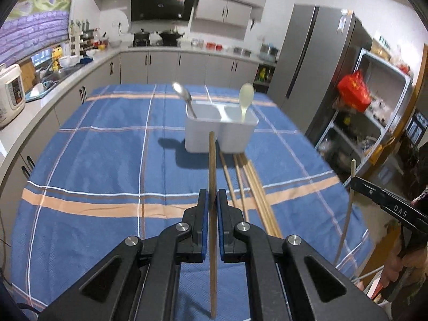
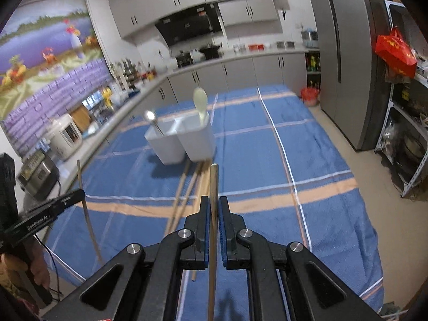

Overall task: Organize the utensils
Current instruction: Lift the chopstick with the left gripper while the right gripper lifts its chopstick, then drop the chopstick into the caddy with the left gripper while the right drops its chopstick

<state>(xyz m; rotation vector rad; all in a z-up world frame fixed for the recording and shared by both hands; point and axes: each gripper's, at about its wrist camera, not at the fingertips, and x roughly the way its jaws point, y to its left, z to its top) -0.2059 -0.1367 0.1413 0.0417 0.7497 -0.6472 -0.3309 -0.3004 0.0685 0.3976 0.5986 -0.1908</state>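
A white two-compartment holder [image 1: 220, 131] stands on the blue checked tablecloth [image 1: 107, 160]. A metal spoon [image 1: 183, 96] leans in its left compartment and a pale plastic spoon [image 1: 245, 99] in its right one. Several wooden chopsticks [image 1: 254, 187] lie on the cloth in front of it. My left gripper [image 1: 212, 200] is shut on one wooden chopstick [image 1: 212, 165], held upright above the cloth. My right gripper [image 2: 214, 208] is shut on another chopstick [image 2: 213, 187], also upright. The holder [image 2: 184, 139] and loose chopsticks [image 2: 187, 187] show in the right wrist view too.
A kitchen counter [image 1: 40, 101] with a rice cooker [image 1: 9, 93] and sink runs along the left. A grey fridge [image 1: 315, 61] and a metal shelf [image 1: 374, 112] with a red bag stand at the right. The table's right edge drops to the floor [image 2: 388, 214].
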